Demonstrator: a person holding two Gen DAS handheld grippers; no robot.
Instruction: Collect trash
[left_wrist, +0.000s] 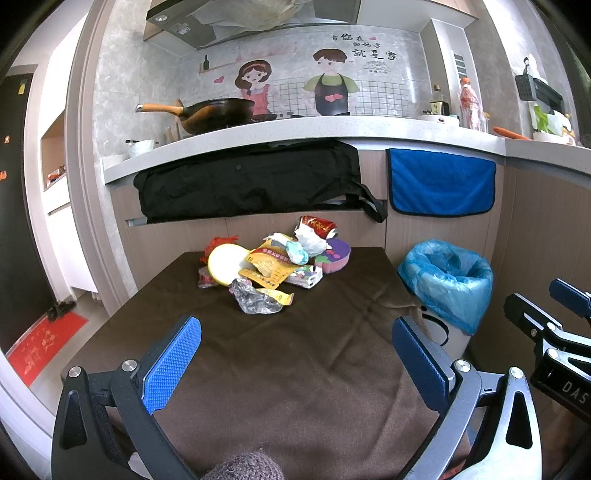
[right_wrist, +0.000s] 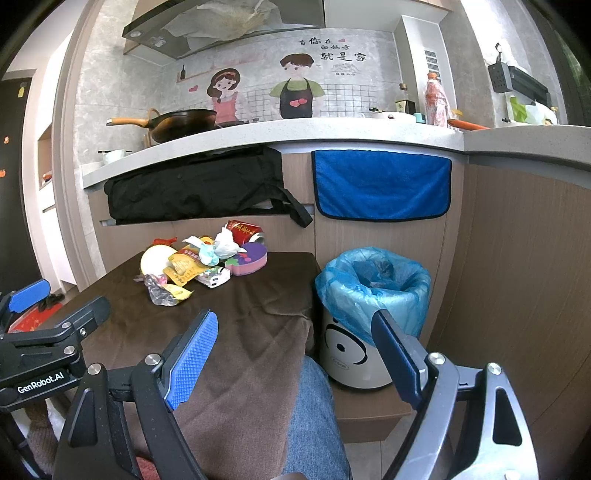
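Left wrist view: trash pile (left_wrist: 273, 264), long axis left-right, beyond wide-apart jaws.

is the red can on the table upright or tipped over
Tipped over: the red can lies on its side at the back of the trash pile, its end facing right.

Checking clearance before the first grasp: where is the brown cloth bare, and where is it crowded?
Bare: the near brown cloth between the open left tongs and the trash pile, plus the strip toward the bin. Crowded: the far middle, by the cabinet.
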